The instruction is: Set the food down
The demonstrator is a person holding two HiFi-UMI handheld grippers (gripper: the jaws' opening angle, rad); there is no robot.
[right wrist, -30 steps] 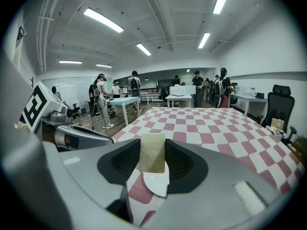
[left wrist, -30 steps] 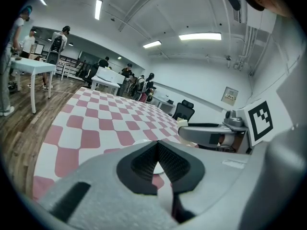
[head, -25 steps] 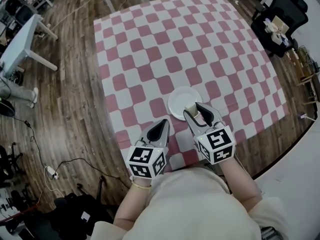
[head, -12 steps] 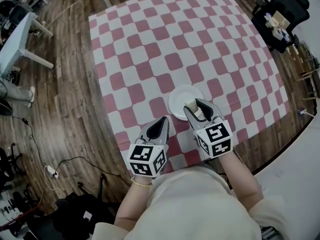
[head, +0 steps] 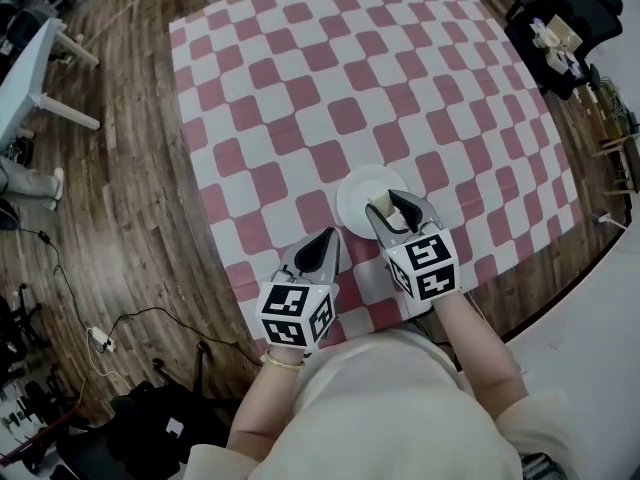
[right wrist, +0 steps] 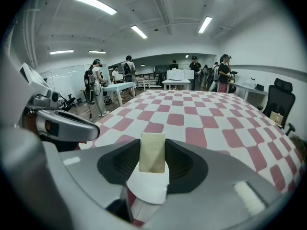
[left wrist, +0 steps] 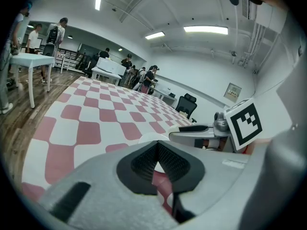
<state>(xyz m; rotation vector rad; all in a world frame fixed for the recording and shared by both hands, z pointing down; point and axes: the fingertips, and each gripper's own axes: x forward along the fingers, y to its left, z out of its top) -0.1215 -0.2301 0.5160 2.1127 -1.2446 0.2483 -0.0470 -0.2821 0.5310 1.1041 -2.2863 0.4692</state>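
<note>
A pale beige block of food [right wrist: 152, 152] sits clamped between the jaws of my right gripper [right wrist: 152, 158]. In the head view the food [head: 381, 205] and right gripper [head: 392, 206] hang over the near part of a small white plate [head: 358, 190], and whether the food touches it I cannot tell. The plate [right wrist: 146, 189] shows white below the jaws in the right gripper view. My left gripper [head: 326, 238] is shut and empty, left of the plate above the cloth, its pads meeting [left wrist: 157, 161]. The right gripper [left wrist: 201, 134] also appears in the left gripper view.
The table carries a red-and-white checked cloth [head: 300, 68], with its near edge just behind both grippers. An office chair with boxes [head: 560, 38] stands at the far right, a white table [head: 30, 68] at the far left. Cables [head: 100, 338] lie on the wood floor. Several people stand far off.
The right gripper has sunk a little towards the plate with the food still in it. The left gripper has lowered slightly beside it.
</note>
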